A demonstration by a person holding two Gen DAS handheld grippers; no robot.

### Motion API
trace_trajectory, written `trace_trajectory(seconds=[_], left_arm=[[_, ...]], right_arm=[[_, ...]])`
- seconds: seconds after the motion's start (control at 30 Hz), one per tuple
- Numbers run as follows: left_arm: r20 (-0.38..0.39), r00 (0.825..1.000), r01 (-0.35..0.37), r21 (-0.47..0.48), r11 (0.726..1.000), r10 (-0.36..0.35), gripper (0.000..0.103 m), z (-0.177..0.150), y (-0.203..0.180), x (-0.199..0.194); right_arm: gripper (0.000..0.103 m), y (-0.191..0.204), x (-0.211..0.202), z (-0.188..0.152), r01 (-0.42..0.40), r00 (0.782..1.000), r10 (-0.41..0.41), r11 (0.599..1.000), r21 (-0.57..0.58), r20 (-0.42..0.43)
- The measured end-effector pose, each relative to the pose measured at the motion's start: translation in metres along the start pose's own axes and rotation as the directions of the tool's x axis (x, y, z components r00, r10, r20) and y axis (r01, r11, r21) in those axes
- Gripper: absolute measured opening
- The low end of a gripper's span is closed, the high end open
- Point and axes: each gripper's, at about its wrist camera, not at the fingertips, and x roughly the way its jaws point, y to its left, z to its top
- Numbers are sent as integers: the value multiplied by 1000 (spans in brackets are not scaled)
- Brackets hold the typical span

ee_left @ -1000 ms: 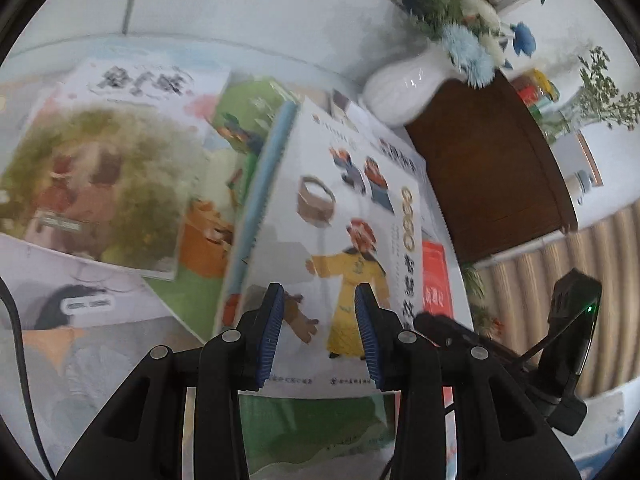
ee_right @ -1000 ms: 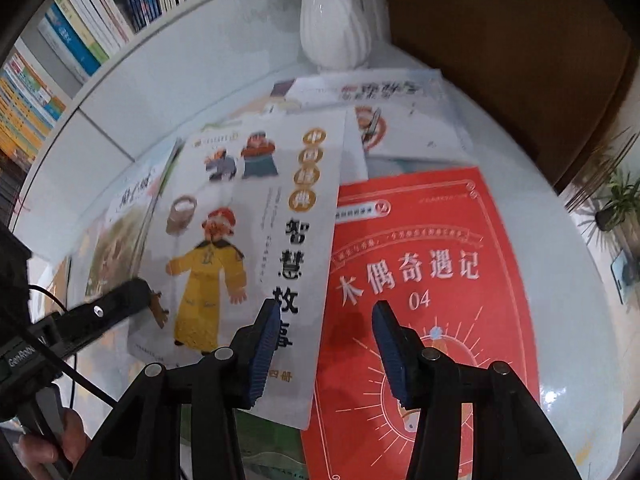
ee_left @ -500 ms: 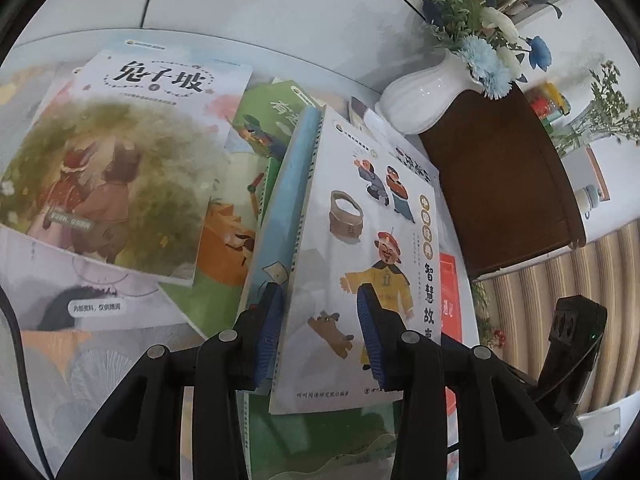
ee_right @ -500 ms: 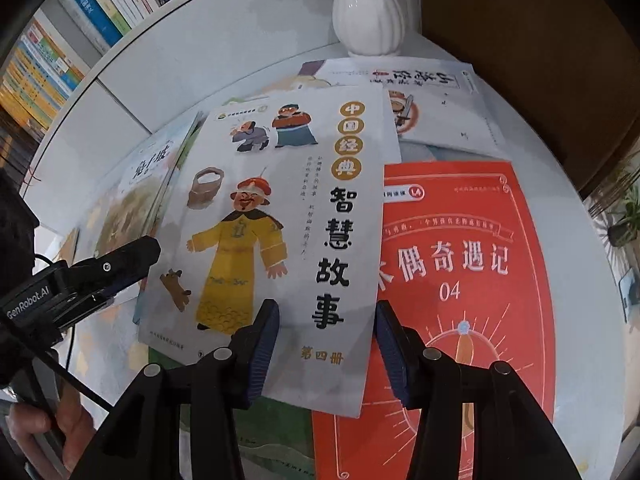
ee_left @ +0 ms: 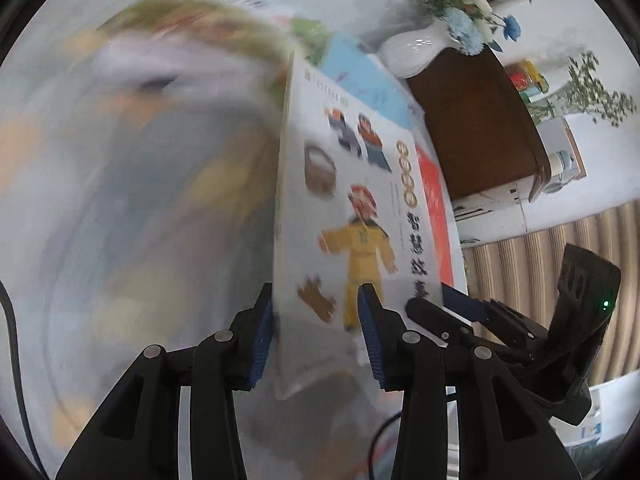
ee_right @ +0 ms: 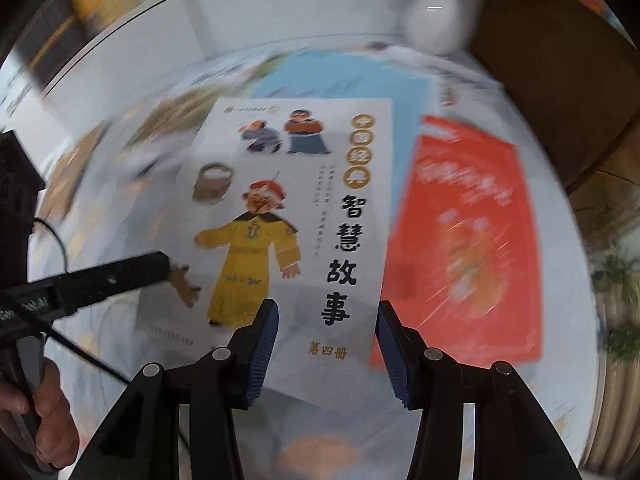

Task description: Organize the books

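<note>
A white storybook [ee_left: 360, 200] with a yellow-robed figure on its cover is raised off the table and tilted. My left gripper [ee_left: 316, 332] grips its lower left part, one pad against the spine edge and the other on the cover. The right wrist view shows the same book [ee_right: 288, 200] running between the fingers of my right gripper [ee_right: 326, 344], one pad on the cover and the other at the book's right edge. The left gripper's tip [ee_right: 164, 264] touches the book's left edge. The right gripper [ee_left: 440, 300] sits at the lower right corner.
A red book [ee_right: 468, 240] lies flat to the right on the white table [ee_right: 568, 280], with a light blue book [ee_right: 340, 76] behind. Other picture books are a blur at left. A white vase [ee_left: 412, 52] and brown cabinet [ee_left: 480, 120] stand behind. A hand [ee_right: 44, 412] holds the left gripper's handle.
The white storybook has come up off the pile and tilted onto its edge. Both grippers have swept sideways with it, blurring the books and table behind.
</note>
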Motion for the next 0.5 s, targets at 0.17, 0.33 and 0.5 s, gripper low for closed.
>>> trace_trajectory(seconds=[0.17,0.33,0.5], left_arm=[[57,995,-77,-110,991,83,37,-66,57,-58],[150,982,-69,-273,960,113,37,-99,117,-107],[194,961,-137,-293,946,199,37,-112,139,-122]], right_arm=[[51,88,4,-45,-129,991,121,981,-145,-64],[51,143,28,-58,-197,973,162,954,-226,-163],[53,150,40,-46,-82,994,59,961,-266,-93]])
